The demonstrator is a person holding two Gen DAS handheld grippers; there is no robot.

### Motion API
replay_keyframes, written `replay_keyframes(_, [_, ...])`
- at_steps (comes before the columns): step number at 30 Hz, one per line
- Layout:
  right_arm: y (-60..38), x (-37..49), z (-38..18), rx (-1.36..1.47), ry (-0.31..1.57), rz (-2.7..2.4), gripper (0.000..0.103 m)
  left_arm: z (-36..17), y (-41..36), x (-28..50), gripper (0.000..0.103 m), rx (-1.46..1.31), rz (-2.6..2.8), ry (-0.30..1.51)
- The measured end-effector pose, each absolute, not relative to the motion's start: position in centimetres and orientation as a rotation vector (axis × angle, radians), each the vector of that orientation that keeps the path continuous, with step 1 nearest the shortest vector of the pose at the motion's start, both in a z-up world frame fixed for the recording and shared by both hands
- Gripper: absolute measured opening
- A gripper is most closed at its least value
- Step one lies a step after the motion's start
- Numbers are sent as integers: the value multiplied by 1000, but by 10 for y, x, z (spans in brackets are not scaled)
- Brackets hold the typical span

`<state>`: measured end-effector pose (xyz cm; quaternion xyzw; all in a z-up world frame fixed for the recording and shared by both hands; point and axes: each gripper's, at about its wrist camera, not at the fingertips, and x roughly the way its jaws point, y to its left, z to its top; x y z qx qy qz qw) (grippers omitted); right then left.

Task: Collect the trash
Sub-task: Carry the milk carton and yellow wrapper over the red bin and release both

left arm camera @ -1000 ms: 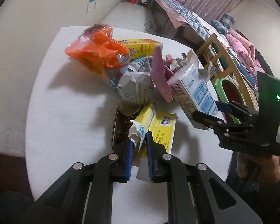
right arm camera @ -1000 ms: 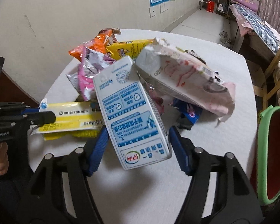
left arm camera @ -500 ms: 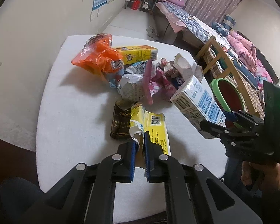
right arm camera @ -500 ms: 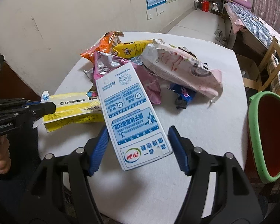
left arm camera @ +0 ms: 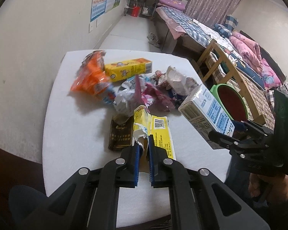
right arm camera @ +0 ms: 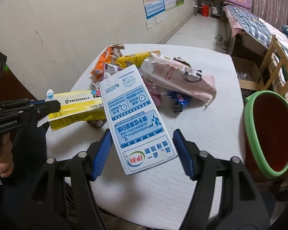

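bare white table lies open left of the trash heap and along the near edge. the green-rimmed bin stands just beside the table's right edge, its mouth unobstructed.

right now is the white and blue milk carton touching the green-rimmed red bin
Apart. The right wrist view shows the white and blue milk carton in the right gripper, with bare table between it and the green-rimmed red bin.

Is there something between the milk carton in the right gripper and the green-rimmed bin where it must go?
Nothing visible blocks it. The right gripper holds the milk carton above the table, and the bin stands open past the table's right edge. The trash pile lies farther back, off that path.
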<state>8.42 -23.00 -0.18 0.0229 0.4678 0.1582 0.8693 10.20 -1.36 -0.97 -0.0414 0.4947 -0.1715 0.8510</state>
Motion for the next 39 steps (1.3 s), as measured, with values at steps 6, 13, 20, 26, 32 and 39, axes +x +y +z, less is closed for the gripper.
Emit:
replay_keyframes(6, [-249, 87, 9, 79, 960, 301, 63, 2, -30, 103, 5, -76, -374, 1022])
replay_keyframes(13, [-278, 84, 22, 125, 931, 265, 63, 15, -58, 100, 5, -57, -437, 1020])
replay_keyframes(20, [-310, 76, 25, 159, 911, 216, 63, 35, -86, 95, 5, -50, -486, 988])
replay_keyframes(26, [-336, 77, 30, 178, 892, 171, 63, 47, -117, 99, 5, -15, -522, 968])
replay_keyframes(32, [-370, 78, 37, 195, 873, 110, 63, 55, -160, 110, 5, 7, -579, 955])
replay_keyframes(39, [-431, 78, 33, 235, 873, 7, 63, 54, -221, 125, 5, 34, -651, 957])
